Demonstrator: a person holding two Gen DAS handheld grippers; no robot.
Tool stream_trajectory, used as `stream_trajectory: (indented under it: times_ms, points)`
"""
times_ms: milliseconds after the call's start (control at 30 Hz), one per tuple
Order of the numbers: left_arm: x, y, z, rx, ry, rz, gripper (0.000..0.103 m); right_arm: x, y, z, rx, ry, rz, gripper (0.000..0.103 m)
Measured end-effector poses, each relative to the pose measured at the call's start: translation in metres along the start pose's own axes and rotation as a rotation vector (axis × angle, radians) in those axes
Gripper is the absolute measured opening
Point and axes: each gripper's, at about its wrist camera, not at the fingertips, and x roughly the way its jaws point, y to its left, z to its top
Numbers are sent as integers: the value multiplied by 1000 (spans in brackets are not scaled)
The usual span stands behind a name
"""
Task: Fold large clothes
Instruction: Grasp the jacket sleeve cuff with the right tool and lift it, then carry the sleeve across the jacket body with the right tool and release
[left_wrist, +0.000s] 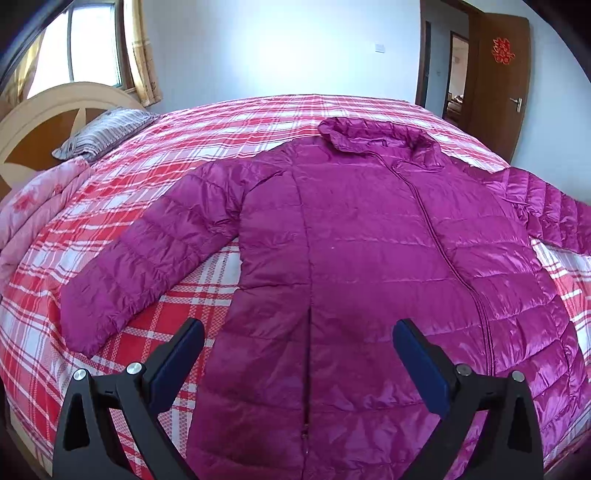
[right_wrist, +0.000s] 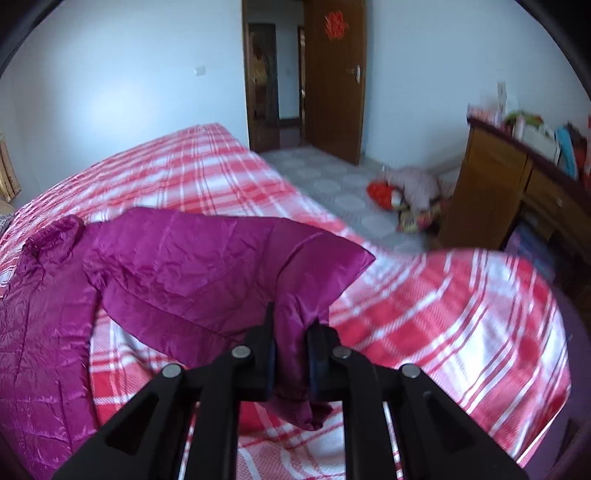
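A bed (left_wrist: 258, 118) with a red and white checked sheet fills the view ahead of the left gripper. A purple padded jacket (left_wrist: 369, 240) lies flat on it straight in front of that tool, zip up, its collar at the far end and one sleeve spread out to the left. Further off to the left lie a striped pillow (left_wrist: 107, 129) by the headboard and a folded pink quilt (left_wrist: 33, 210) beside it.
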Motion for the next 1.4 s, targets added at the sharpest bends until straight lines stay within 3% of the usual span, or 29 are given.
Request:
stream_trajectory:
  times_ms: [300, 600, 900, 1400]
  points:
    - [-1, 8, -5, -23, 4, -24, 102, -69, 84, 59, -250, -248, 19, 14]
    - [0, 23, -12, -52, 15, -33, 102, -92, 188, 59, -477, -330, 122, 14]
    - [7, 47, -21, -96, 38, -25, 102, -76, 280, 25, -679, -290, 212, 14]
    - [20, 57, -22, -58, 75, 11, 102, -32, 362, -35, -769, -119, 366, 14]
